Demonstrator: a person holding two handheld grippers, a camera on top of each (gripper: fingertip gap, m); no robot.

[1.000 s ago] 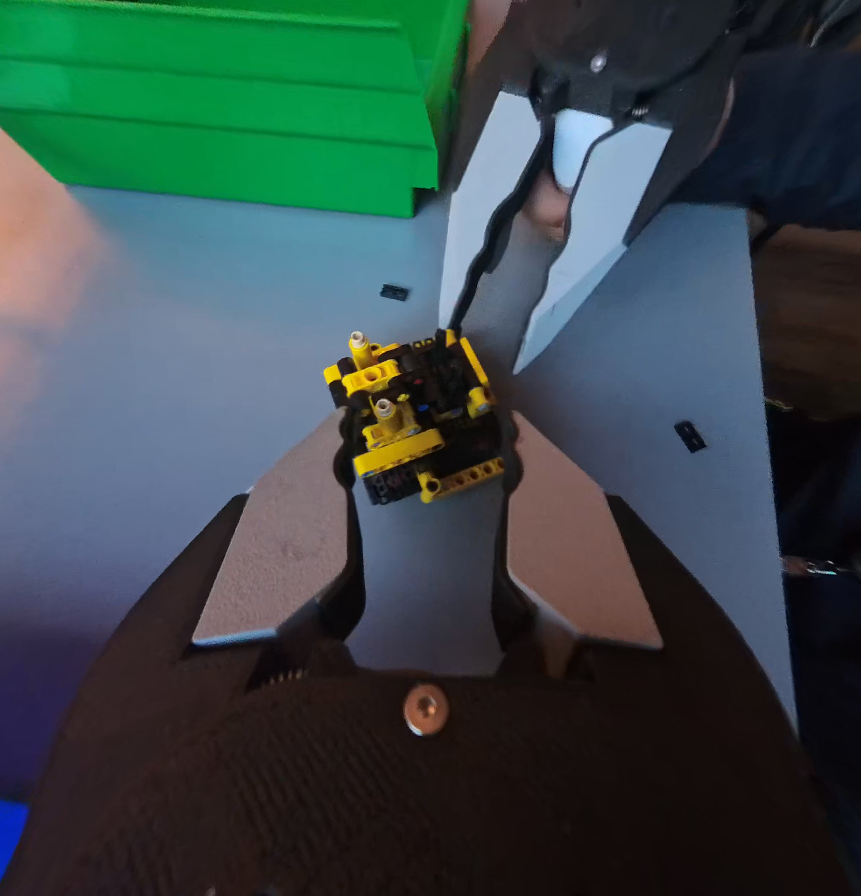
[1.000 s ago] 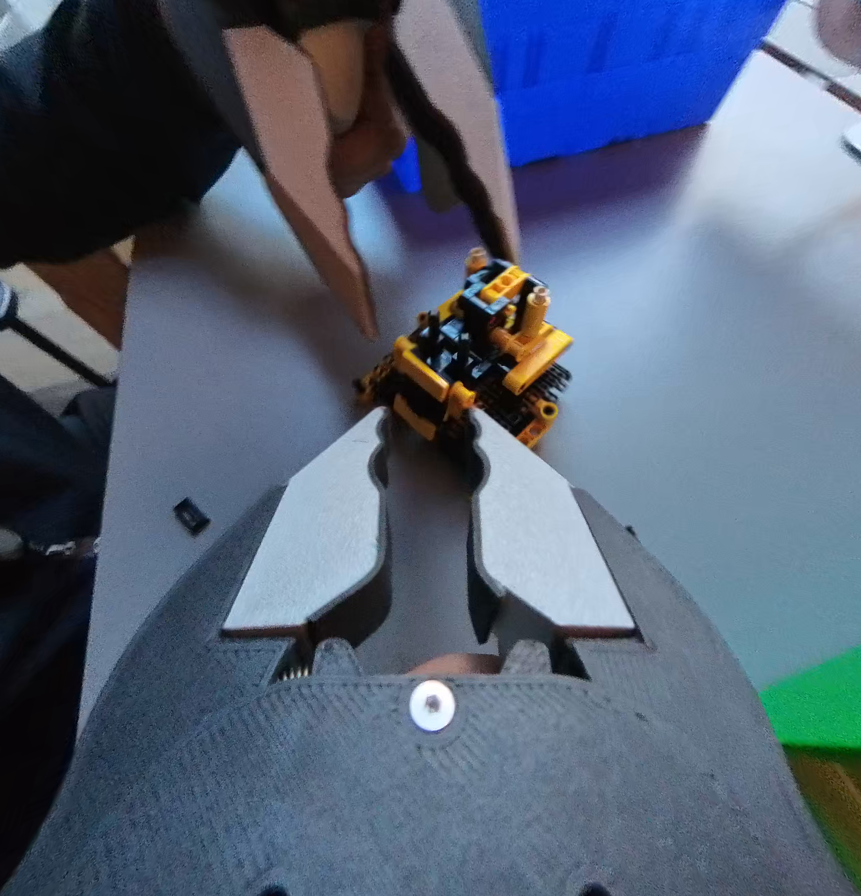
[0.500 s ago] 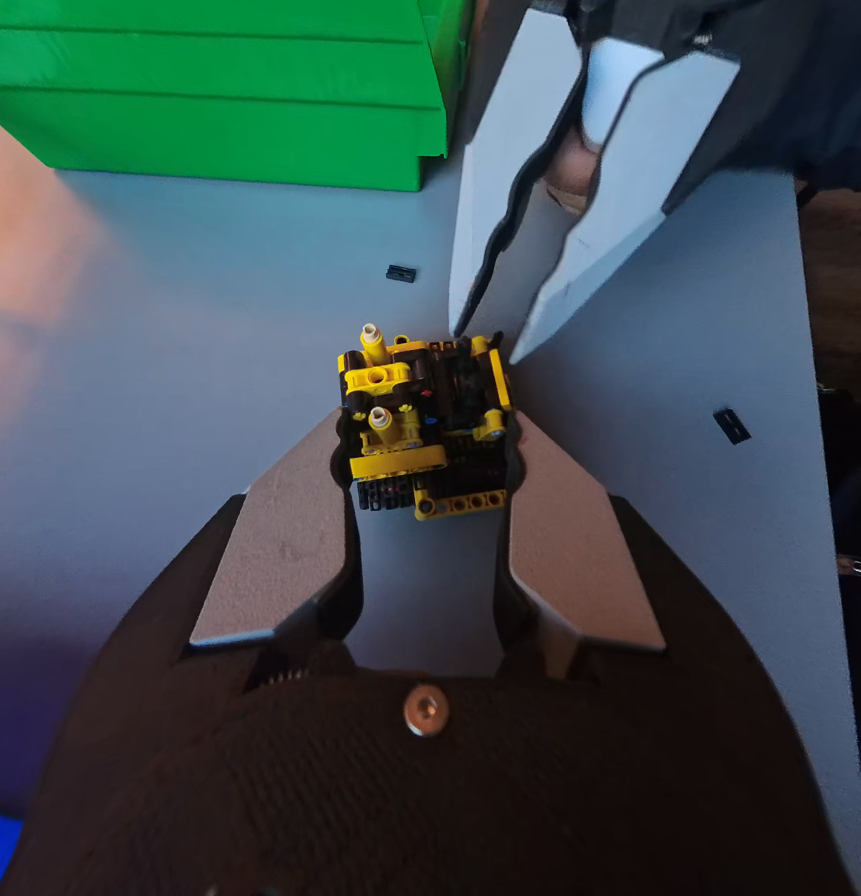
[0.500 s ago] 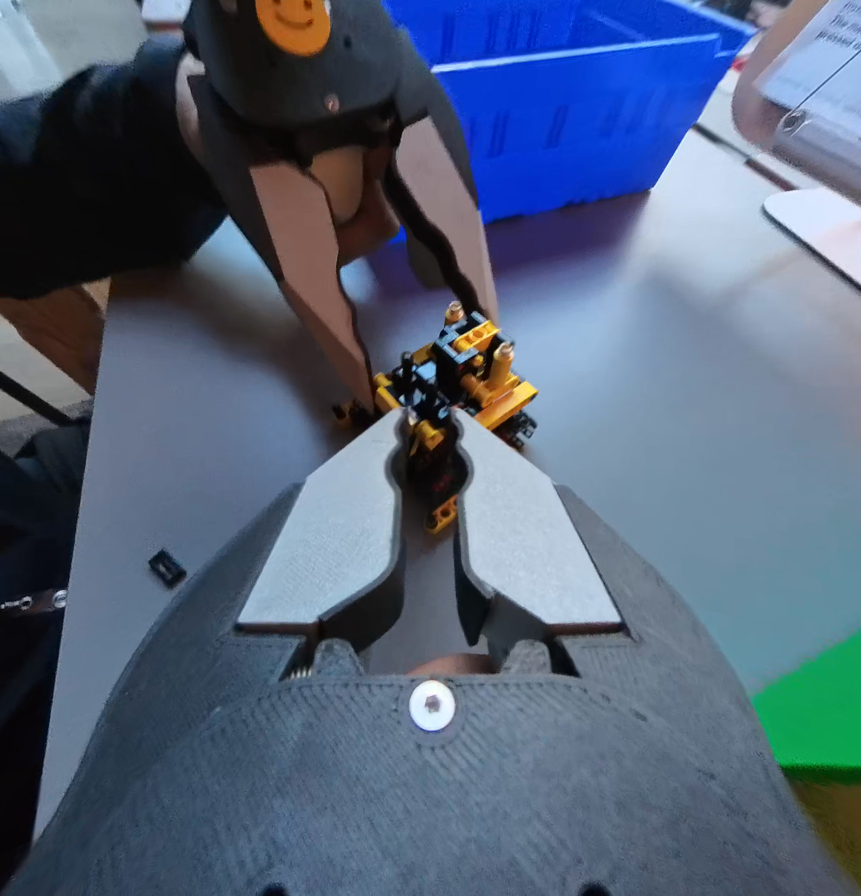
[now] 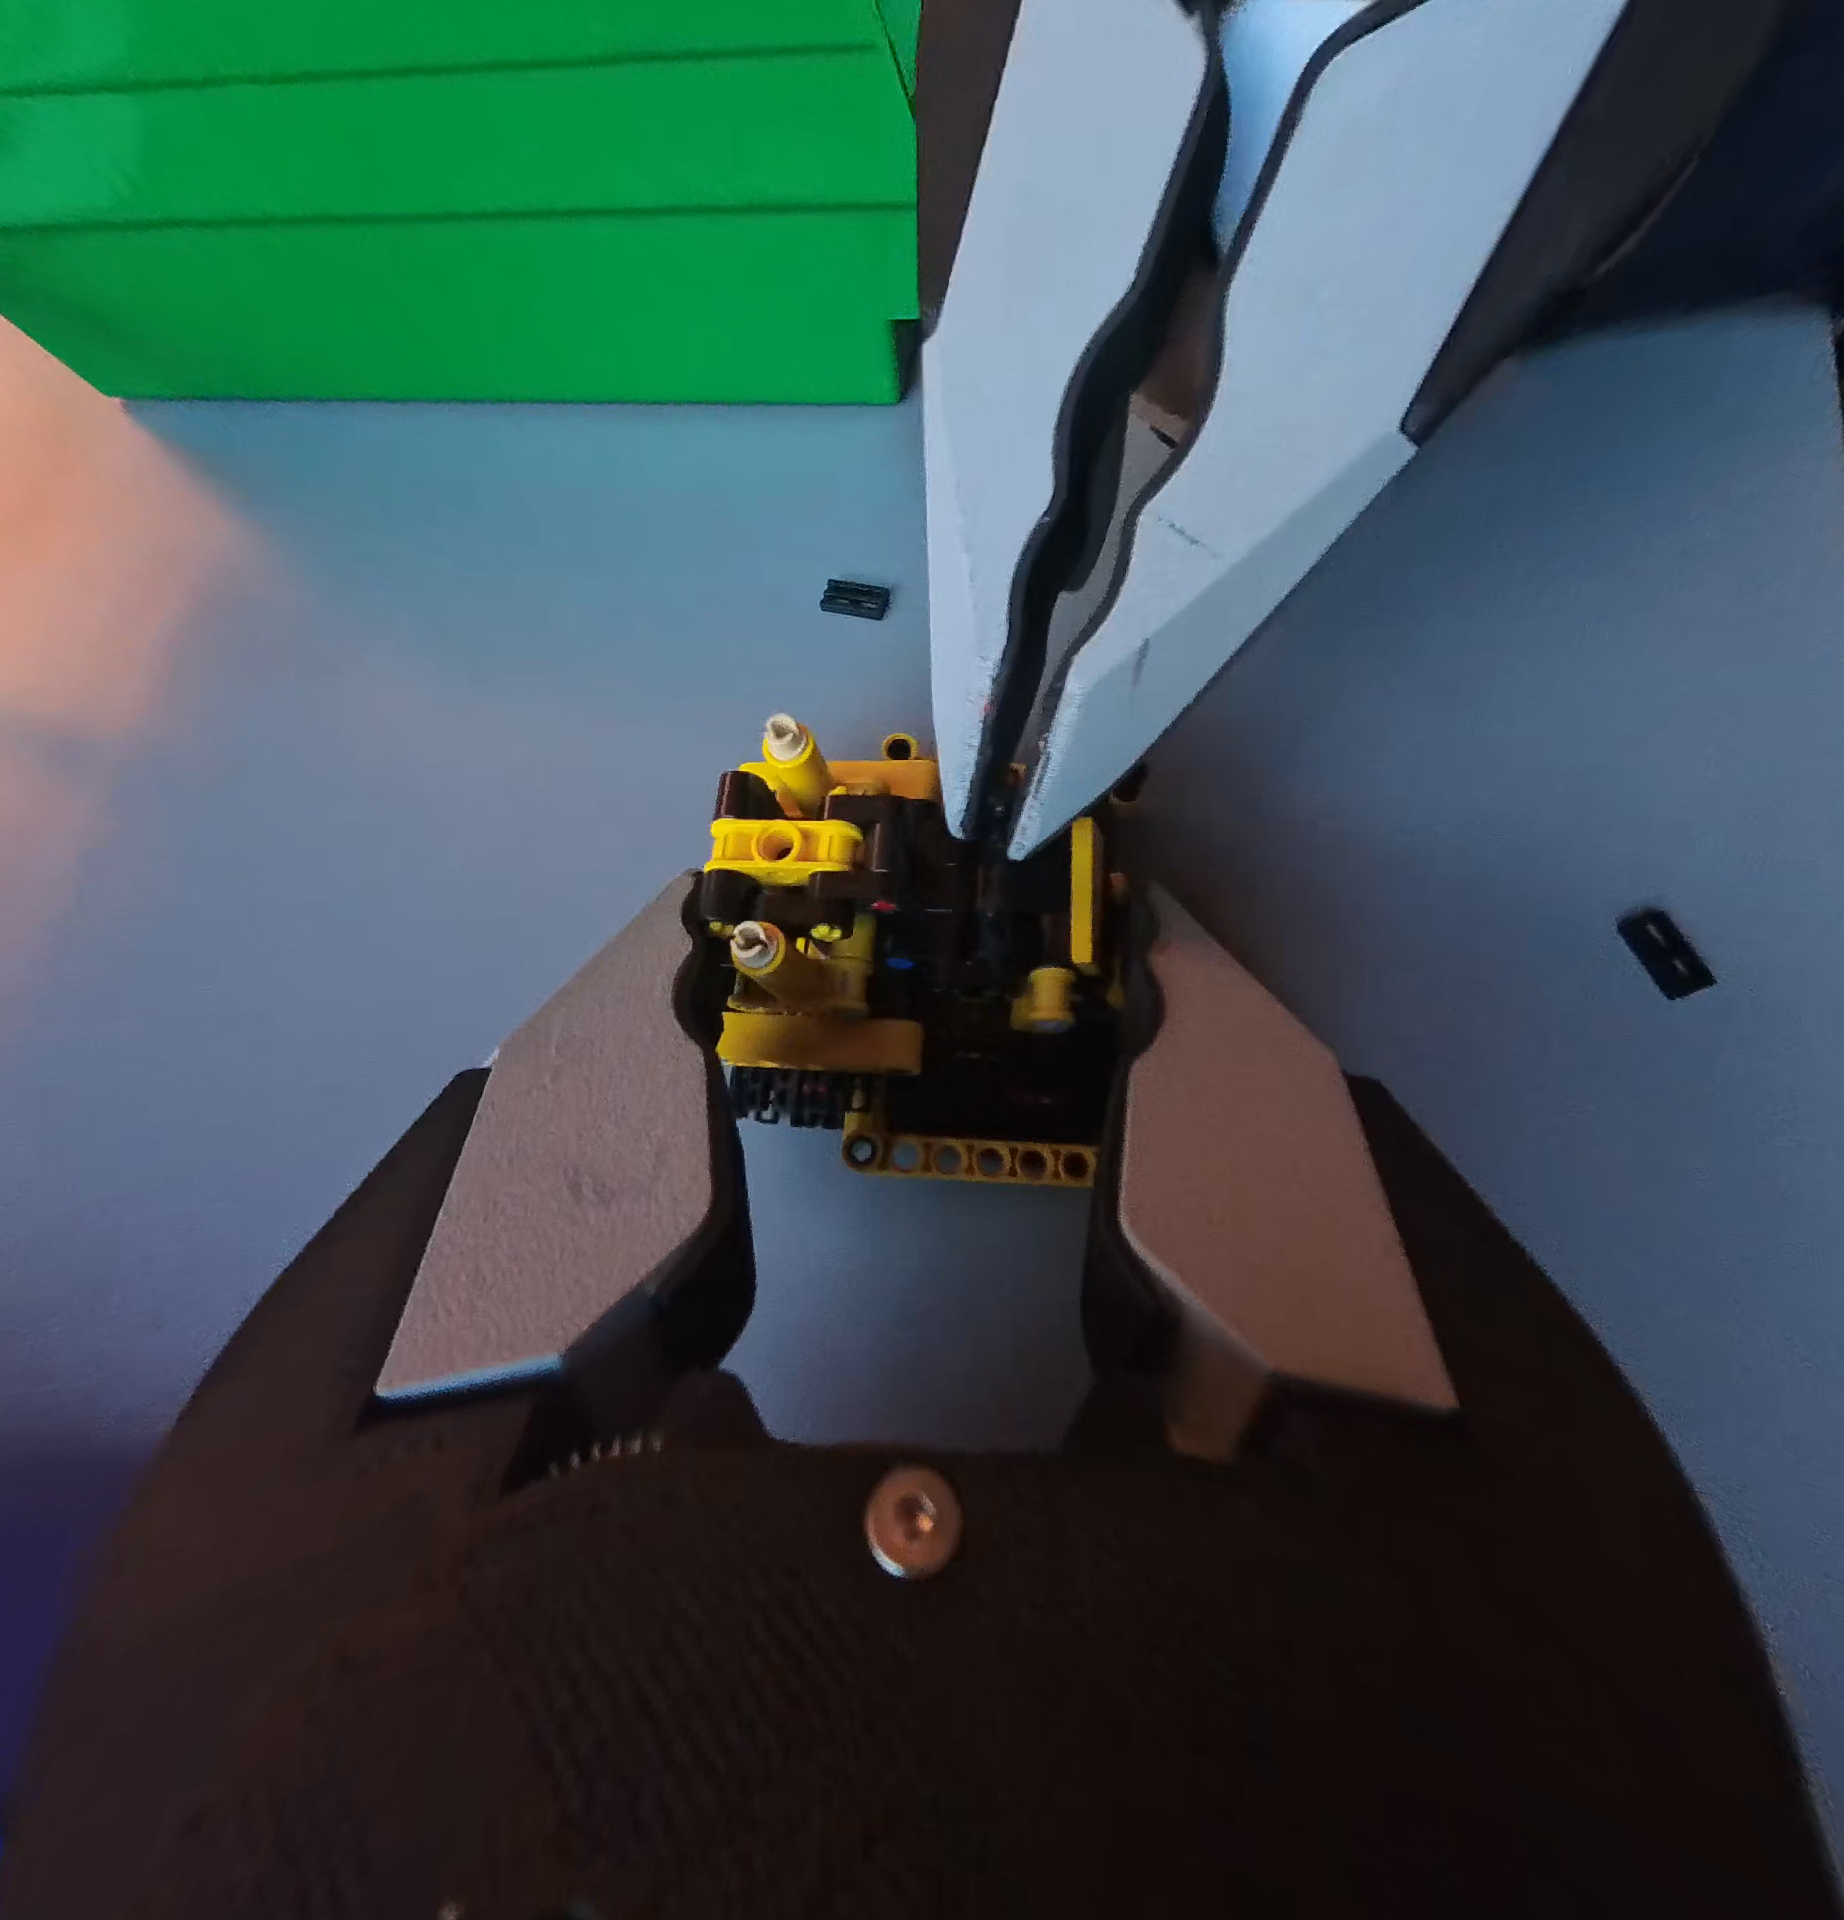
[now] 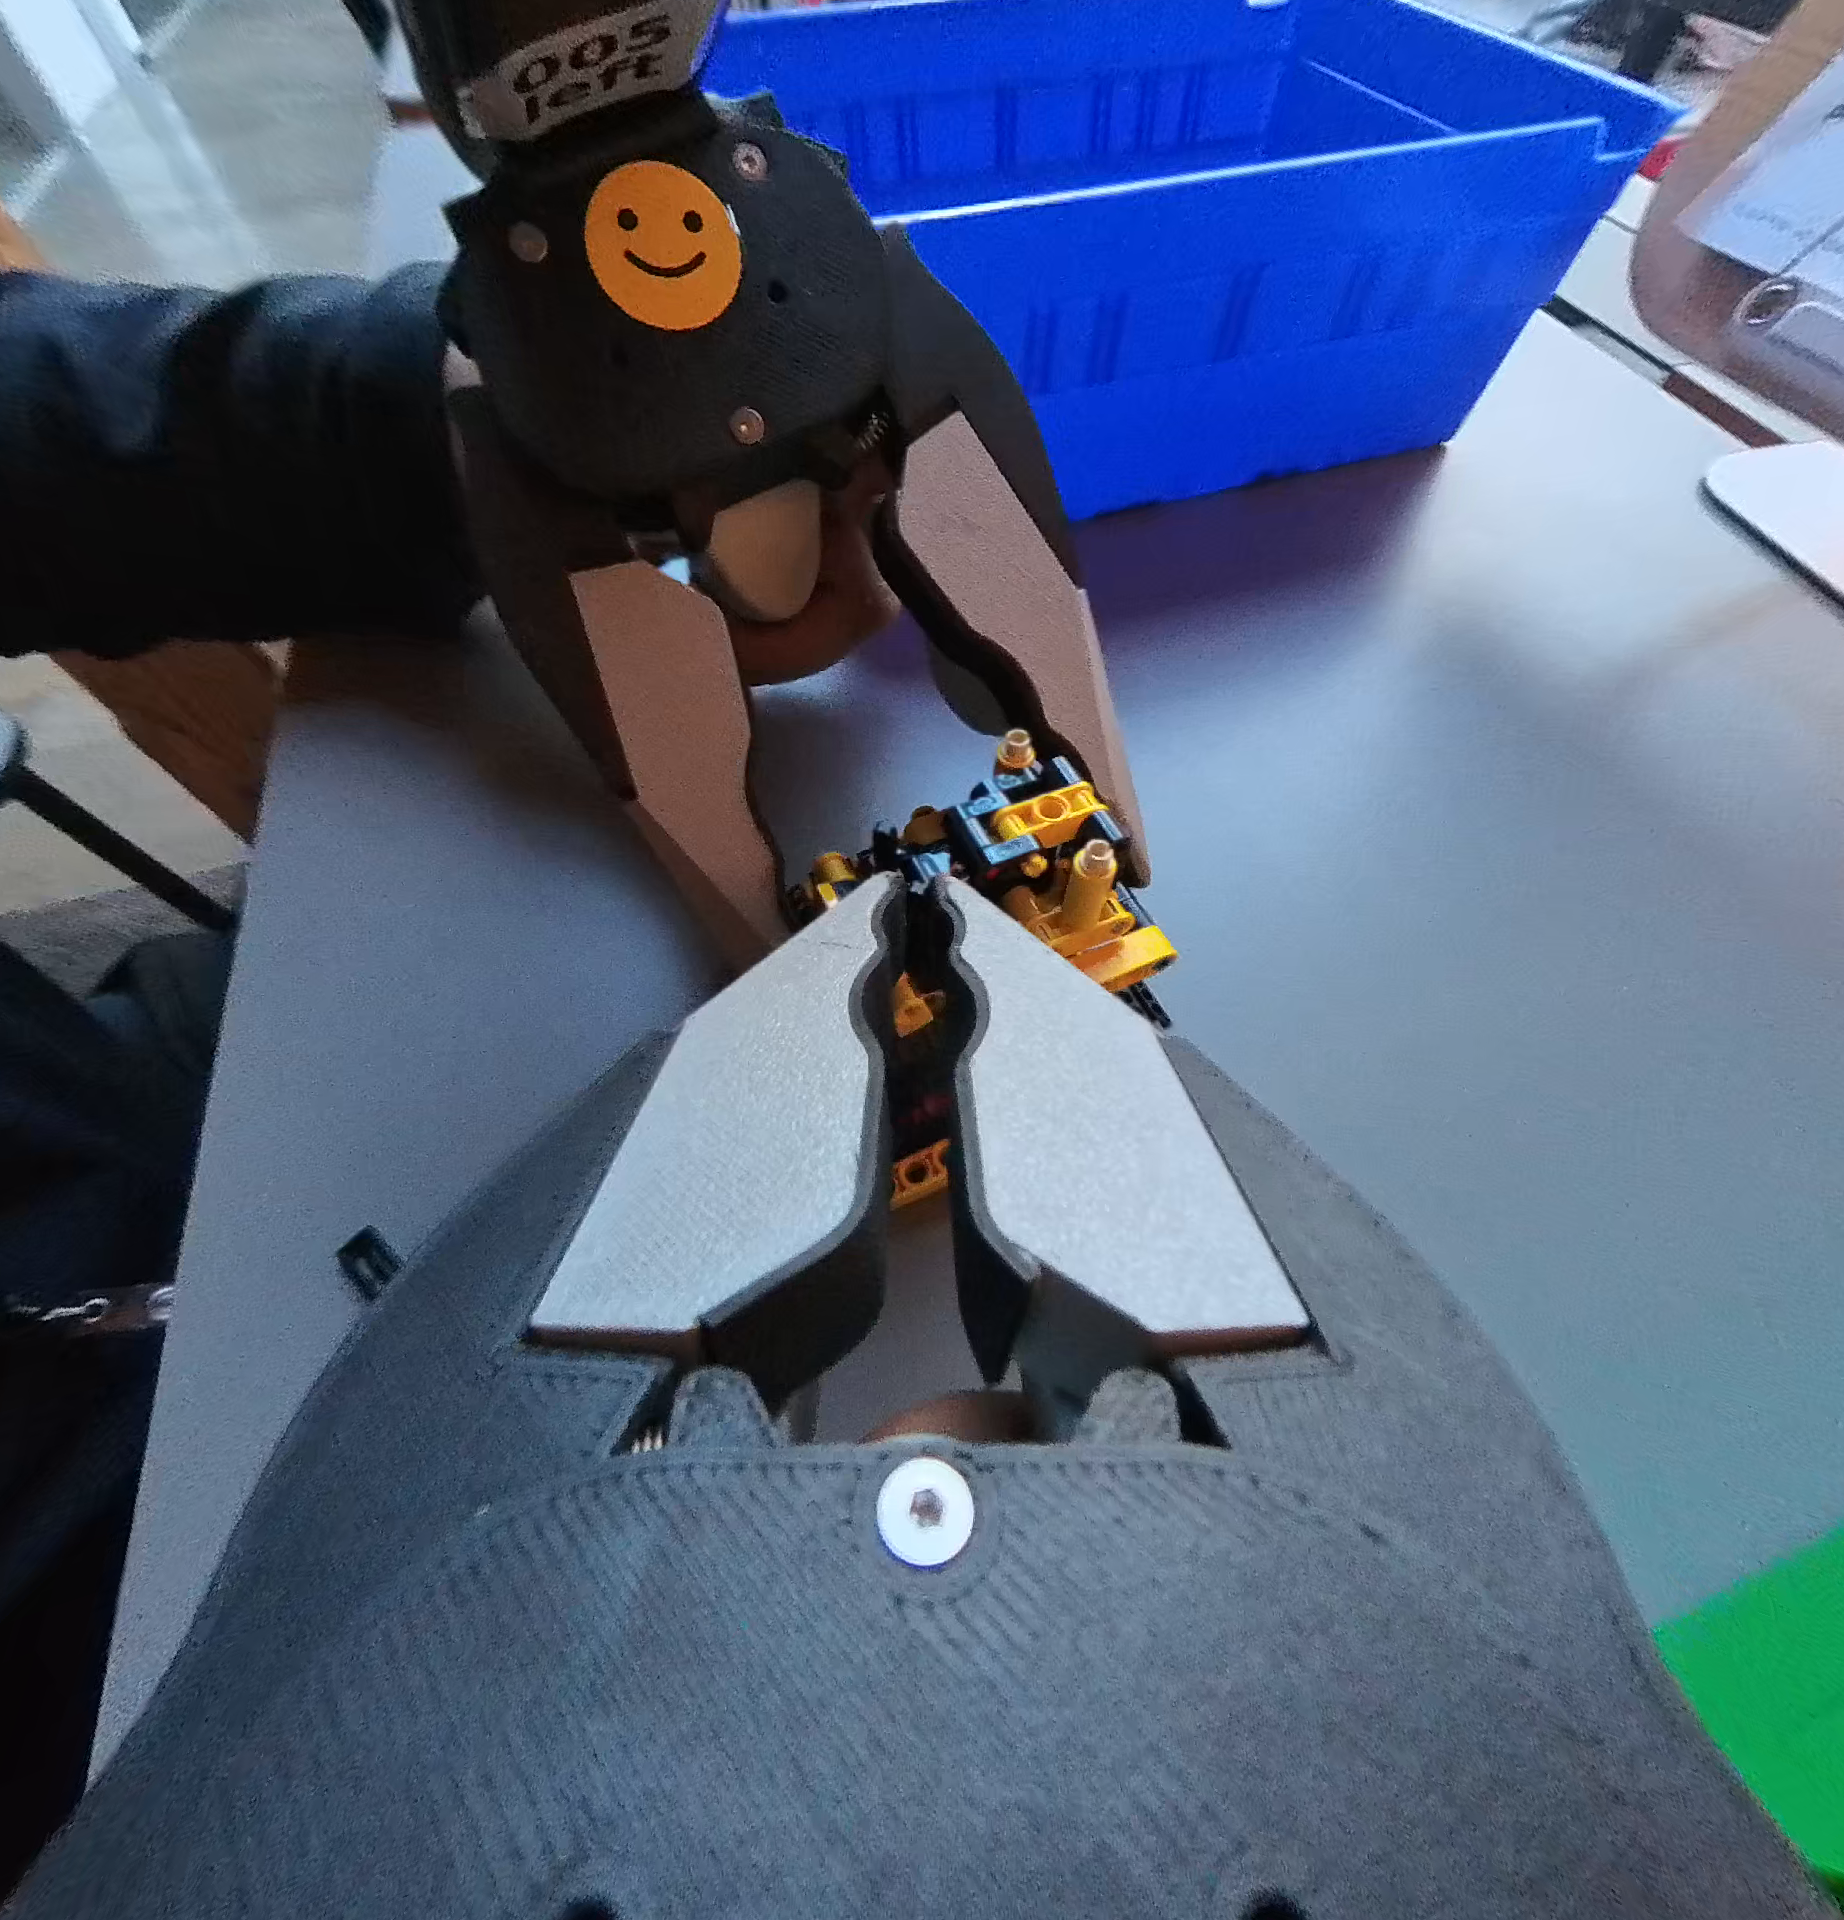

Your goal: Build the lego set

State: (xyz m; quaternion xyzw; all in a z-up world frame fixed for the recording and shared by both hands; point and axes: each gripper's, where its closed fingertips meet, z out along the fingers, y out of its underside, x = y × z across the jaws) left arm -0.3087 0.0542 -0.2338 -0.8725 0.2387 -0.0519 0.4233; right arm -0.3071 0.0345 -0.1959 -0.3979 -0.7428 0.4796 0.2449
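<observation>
A small yellow and black lego model (image 5: 897, 966) stands on the grey table (image 5: 430, 831). My left gripper (image 5: 913, 914) is shut on the model, one finger against each side. My right gripper (image 5: 991, 831) comes in from the far side and its tips meet on the model's top. In the right wrist view my right gripper (image 6: 916, 883) is nearly closed on a thin black piece (image 6: 920, 935) of the model (image 6: 1063, 862). The left gripper's black body with an orange smiley sticker (image 6: 663, 244) stands behind the model. My right fingers hide the model's near half.
A green bin (image 5: 430, 208) stands at the table's far left in the left wrist view. A blue bin (image 6: 1209, 312) stands behind the model in the right wrist view. Small black pieces (image 5: 856, 600) (image 5: 1666, 954) (image 6: 367, 1262) lie loose. A white stand base (image 6: 1801, 520) is at the right.
My right gripper has come down onto the model's top and closed from open to nearly shut on the black piece. My left gripper has kept its hold and squared the model.
</observation>
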